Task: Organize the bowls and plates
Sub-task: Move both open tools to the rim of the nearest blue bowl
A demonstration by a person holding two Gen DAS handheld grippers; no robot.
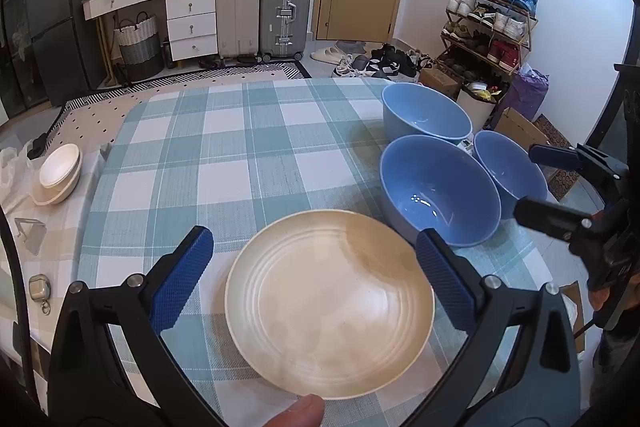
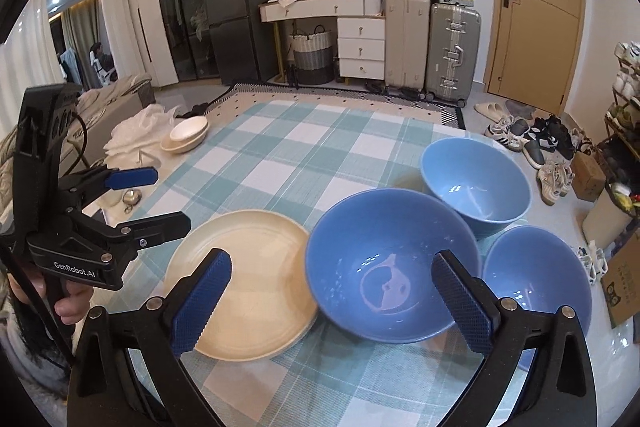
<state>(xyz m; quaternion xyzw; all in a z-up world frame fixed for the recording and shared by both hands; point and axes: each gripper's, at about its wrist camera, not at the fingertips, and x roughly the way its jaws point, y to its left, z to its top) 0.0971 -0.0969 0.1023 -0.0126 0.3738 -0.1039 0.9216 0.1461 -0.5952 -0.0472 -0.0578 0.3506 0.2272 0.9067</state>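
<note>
The cream plate [image 1: 330, 305] is ridged with rings. Both tongs [image 1: 314, 261] [image 2: 332, 285] gape, empty. Only the right view shows residue inside the nearest blue bowl [image 2: 390, 267].

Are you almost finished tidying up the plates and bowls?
Not yet. A cream stack already sits at the table's far corner. Nothing is in hand: the left gripper is open over the cream plate and the right gripper is open over the middle blue bowl. Three blue bowls and that plate remain loose.
</note>
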